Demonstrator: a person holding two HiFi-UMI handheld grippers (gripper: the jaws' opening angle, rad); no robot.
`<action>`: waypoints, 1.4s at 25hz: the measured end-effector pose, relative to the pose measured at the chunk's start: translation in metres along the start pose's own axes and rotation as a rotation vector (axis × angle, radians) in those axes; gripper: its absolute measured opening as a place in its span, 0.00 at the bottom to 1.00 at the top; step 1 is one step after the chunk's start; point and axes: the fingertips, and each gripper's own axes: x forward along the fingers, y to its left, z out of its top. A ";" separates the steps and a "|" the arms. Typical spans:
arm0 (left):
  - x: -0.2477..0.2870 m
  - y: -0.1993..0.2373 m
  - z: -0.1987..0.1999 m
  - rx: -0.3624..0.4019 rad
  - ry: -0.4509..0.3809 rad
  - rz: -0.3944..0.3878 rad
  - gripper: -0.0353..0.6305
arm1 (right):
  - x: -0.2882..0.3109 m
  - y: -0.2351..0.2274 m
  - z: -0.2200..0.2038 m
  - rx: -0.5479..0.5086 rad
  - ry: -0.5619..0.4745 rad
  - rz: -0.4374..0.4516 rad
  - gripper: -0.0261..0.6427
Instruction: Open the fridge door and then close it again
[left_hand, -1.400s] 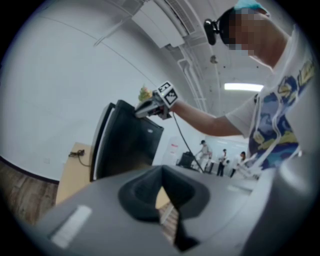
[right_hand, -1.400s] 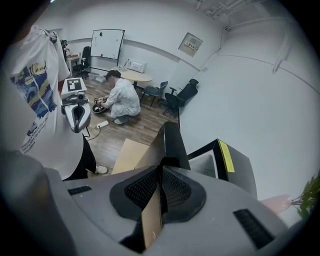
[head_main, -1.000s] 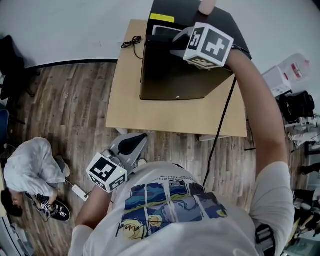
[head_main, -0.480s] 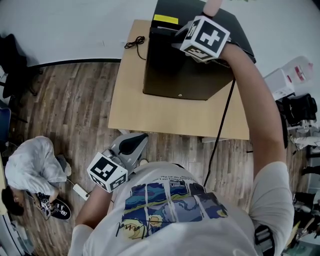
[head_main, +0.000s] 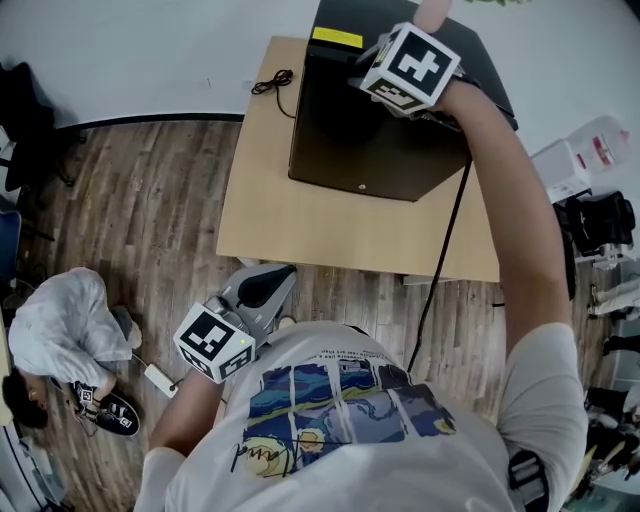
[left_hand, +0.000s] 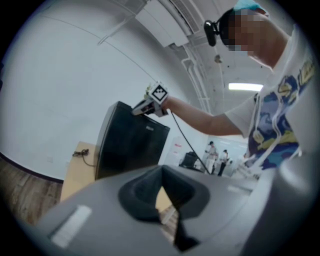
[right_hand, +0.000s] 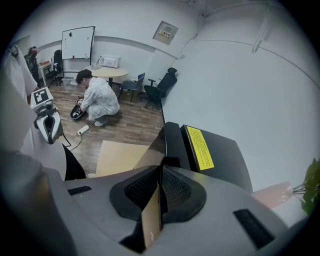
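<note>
One fridge (head_main: 400, 150), black and upright, stands at the far right corner of the single desk (head_main: 300, 220); one yellow label (head_main: 337, 38) lies on its top. The right gripper (right_hand: 159, 200) is over the fridge's top front edge, its jaws pressed together on the thin top edge of the door (right_hand: 169, 137), whose face mirrors the desk; a dark seam separates door and body, and how far the door stands ajar cannot be told. The left gripper (left_hand: 163, 197) is held low by the person's shirt, off the desk's near edge, its jaws drawn in to a narrow slit with nothing between them. One coiled cord (head_main: 270, 82) lies at the desk's far left corner, apart from the fridge. One black cable (head_main: 440, 250) runs from the right gripper across the desk's near right edge. On the wooden floor (head_main: 150, 200) left of the desk, one person (head_main: 55, 325) crouches, with a white adapter (head_main: 158, 380) near. Behind, the right gripper view shows one whiteboard (right_hand: 78, 44), one round table (right_hand: 107, 72) carrying a microwave (right_hand: 111, 61), and two chairs (right_hand: 160, 87). Two distant figures (left_hand: 216, 152) stand beyond the fridge in the left gripper view.
</note>
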 end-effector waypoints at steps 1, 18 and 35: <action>0.000 0.000 0.000 0.000 -0.001 0.002 0.07 | 0.000 0.000 0.000 -0.001 0.001 0.000 0.09; -0.001 -0.007 -0.004 -0.003 0.005 0.008 0.07 | 0.000 0.002 0.000 -0.017 -0.041 -0.071 0.09; -0.002 -0.037 -0.008 0.011 0.018 0.004 0.07 | -0.005 -0.004 -0.002 0.057 -0.214 -0.287 0.11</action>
